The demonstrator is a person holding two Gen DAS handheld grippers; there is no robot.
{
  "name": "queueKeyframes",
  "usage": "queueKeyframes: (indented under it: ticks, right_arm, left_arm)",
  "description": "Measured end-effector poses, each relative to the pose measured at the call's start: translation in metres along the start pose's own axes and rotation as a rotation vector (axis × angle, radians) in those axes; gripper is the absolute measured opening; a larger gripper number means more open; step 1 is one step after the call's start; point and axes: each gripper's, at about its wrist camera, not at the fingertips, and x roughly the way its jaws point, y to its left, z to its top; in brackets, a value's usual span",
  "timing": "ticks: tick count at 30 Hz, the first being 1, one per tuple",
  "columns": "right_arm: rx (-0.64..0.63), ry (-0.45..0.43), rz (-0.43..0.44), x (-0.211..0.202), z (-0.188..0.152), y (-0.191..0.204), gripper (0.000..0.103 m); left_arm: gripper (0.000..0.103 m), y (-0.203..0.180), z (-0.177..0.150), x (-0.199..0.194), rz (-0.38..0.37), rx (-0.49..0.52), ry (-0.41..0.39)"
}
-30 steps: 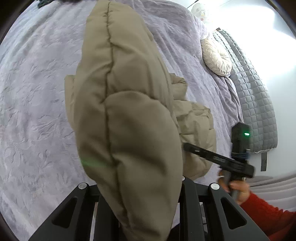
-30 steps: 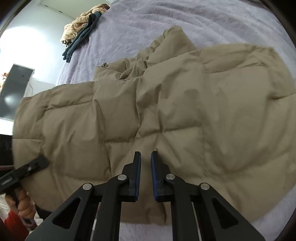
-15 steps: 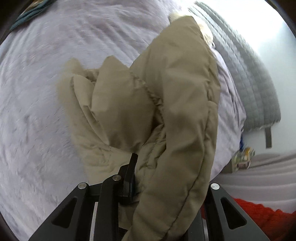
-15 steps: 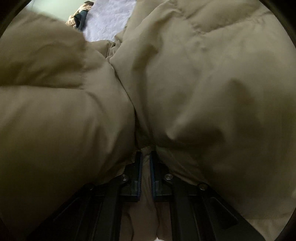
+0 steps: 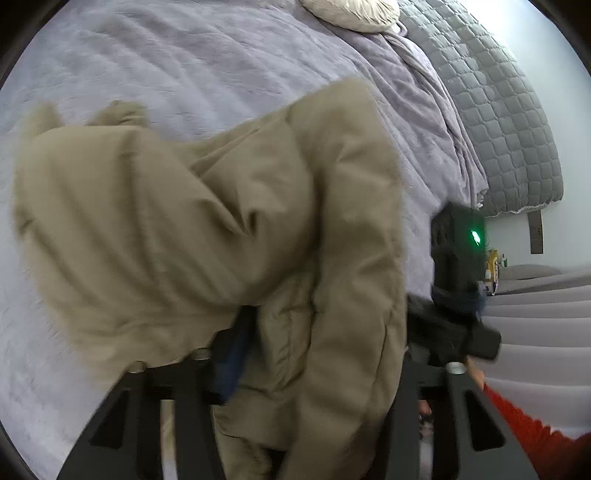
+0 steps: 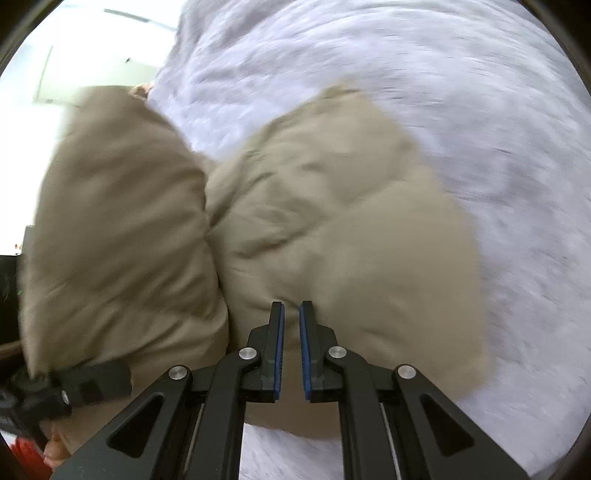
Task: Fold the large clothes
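Note:
A beige puffer jacket lies bunched on the bed, one thick fold draped over my left gripper. Its jaws are opening, with jacket fabric between them. The blue-padded left finger shows beside the fold, and the other finger is hidden under the cloth. In the right wrist view the jacket is doubled into two puffy halves. My right gripper hovers at its near edge, shut, with nothing between the pads. The left gripper shows at the lower left under the raised fold. The right gripper's body with a green light sits at the right.
A lilac blanket covers the bed around the jacket. A round cream cushion and a grey quilted headboard stand at the far end. A red sleeve and grey padded steps are at the right.
The left gripper swung the held jacket fold across over the rest of the jacket and its jaws widened. The right gripper drew back out of the fabric, so the bed shows again.

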Motion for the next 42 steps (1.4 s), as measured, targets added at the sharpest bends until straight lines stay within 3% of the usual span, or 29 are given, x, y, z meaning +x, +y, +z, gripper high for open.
queueKeyframes:
  ticks: [2,3,4,6,7,10,17,22,24,25,26,27,28,32,35,38,40,42]
  right_arm:
    - [0.019,-0.003,-0.017,-0.009,-0.005,-0.013,0.012]
    - [0.025,0.002,-0.022,-0.013,-0.008,-0.018,0.025]
    - [0.033,0.004,-0.024,-0.017,-0.013,-0.023,0.057]
    - [0.041,-0.013,-0.019,-0.026,-0.02,-0.028,0.082]
    - [0.04,-0.024,-0.011,-0.034,-0.022,-0.033,0.082]
    - [0.044,-0.049,0.003,-0.053,-0.03,-0.038,0.082]
    - [-0.016,-0.094,0.187,-0.094,-0.056,-0.018,0.082]
    - [-0.066,-0.025,0.267,-0.078,-0.065,0.012,0.082]
    - [-0.058,-0.015,0.261,-0.064,-0.063,0.017,0.081]
    - [-0.049,-0.011,0.226,-0.054,-0.06,0.021,0.068]
    - [-0.043,-0.011,0.195,-0.052,-0.061,0.021,0.055]
    - [-0.034,-0.007,0.159,-0.047,-0.061,0.02,0.027]
    - [-0.02,-0.014,0.101,-0.043,-0.058,0.02,0.023]
    - [-0.018,-0.042,-0.041,-0.041,-0.056,0.006,0.02]
    - [0.019,-0.022,-0.083,-0.038,-0.061,-0.014,0.02]
    - [0.056,0.002,-0.08,-0.027,-0.058,-0.028,0.02]
    - [0.05,0.01,-0.086,-0.022,-0.059,-0.031,0.02]
    - [0.039,0.014,-0.093,-0.014,-0.058,-0.034,0.02]
  left_arm:
    - [0.055,-0.004,0.009,0.017,-0.005,0.029,0.023]
    - [0.055,-0.008,0.015,0.027,-0.007,0.043,0.03]
    - [0.055,-0.009,0.018,0.036,-0.015,0.054,0.036]
    - [0.055,-0.012,0.027,0.047,-0.026,0.061,0.045]
    - [0.055,-0.011,0.03,0.054,-0.034,0.061,0.051]
    - [0.069,-0.006,0.04,0.07,-0.048,0.067,0.093]
    - [0.069,-0.016,0.059,0.101,-0.039,0.118,0.137]
    - [0.069,-0.022,0.066,0.107,-0.033,0.138,0.145]
    - [0.069,-0.027,0.067,0.104,-0.016,0.156,0.141]
    - [0.069,-0.029,0.067,0.101,-0.012,0.162,0.133]
    - [0.069,-0.032,0.067,0.091,-0.009,0.172,0.099]
    - [0.069,-0.034,0.067,0.08,-0.006,0.178,0.065]
    - [0.069,-0.034,0.066,0.071,0.001,0.184,0.035]
    - [0.069,-0.018,0.053,0.007,0.14,0.195,-0.2]
    - [0.069,0.018,0.04,-0.029,0.208,0.103,-0.324]
    - [0.069,0.063,0.034,-0.04,0.317,-0.01,-0.381]
    - [0.069,0.088,0.036,-0.032,0.369,-0.057,-0.371]
    - [0.069,0.103,0.041,-0.021,0.348,-0.098,-0.357]
